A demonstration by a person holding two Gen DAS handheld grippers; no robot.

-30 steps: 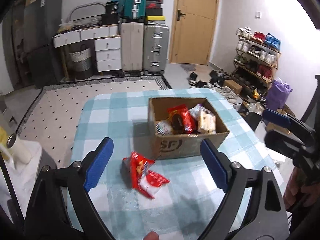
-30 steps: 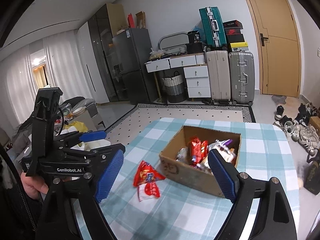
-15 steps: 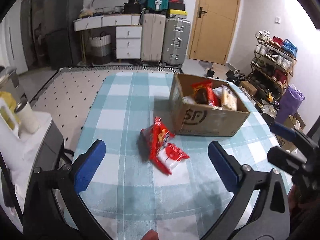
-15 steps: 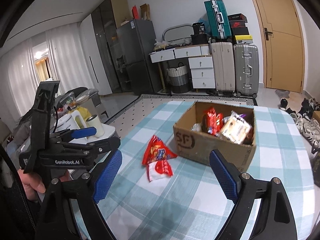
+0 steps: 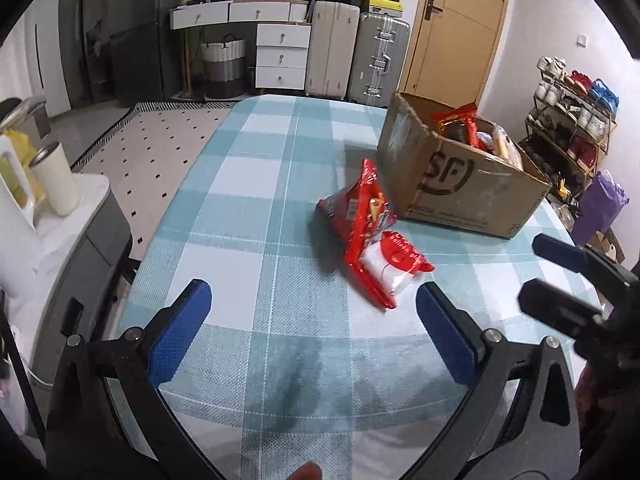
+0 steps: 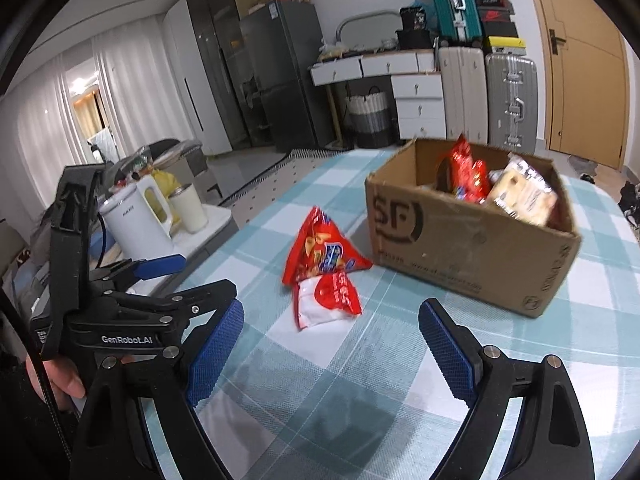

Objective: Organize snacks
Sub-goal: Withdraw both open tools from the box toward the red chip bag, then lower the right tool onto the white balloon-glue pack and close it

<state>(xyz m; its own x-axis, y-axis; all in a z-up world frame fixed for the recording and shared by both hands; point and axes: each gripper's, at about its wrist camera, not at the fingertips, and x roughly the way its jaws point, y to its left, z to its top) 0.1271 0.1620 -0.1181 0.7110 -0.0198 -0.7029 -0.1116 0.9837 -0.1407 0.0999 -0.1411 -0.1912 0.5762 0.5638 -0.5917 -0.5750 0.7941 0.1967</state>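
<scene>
A: What is on the table [image 5: 248,216]?

B: A cloth in a pale blue and white check with a fine woven grain. Right of centre in the left wrist view stands a brown corrugated cardboard box [image 5: 460,184], top open, a dark round logo printed on its side, with crinkled snack packets poking out. Just in front of it lie two glossy foil packets: a red snack bag [image 5: 356,208], puffed into a rough triangle, and a red-and-white packet [image 5: 390,270], flatter, partly tucked under the bag's lower edge.

A: And the tools?

B: The left gripper [image 5: 310,336] fills the bottom of that view, black arms ending in blue ribbed pads. Its jaws have just been opening and now stand wide, with nothing between them. The packets lie just above and right of its middle, close to the right pad but apart from it.

A: The other one?

B: The right gripper [image 6: 330,344] is also spread wide and bare. In its view the two packets sit at the centre, just above the gap between the pads, and the box at upper right. The left gripper appears at lower left, held in a hand [image 6: 60,376].
</scene>
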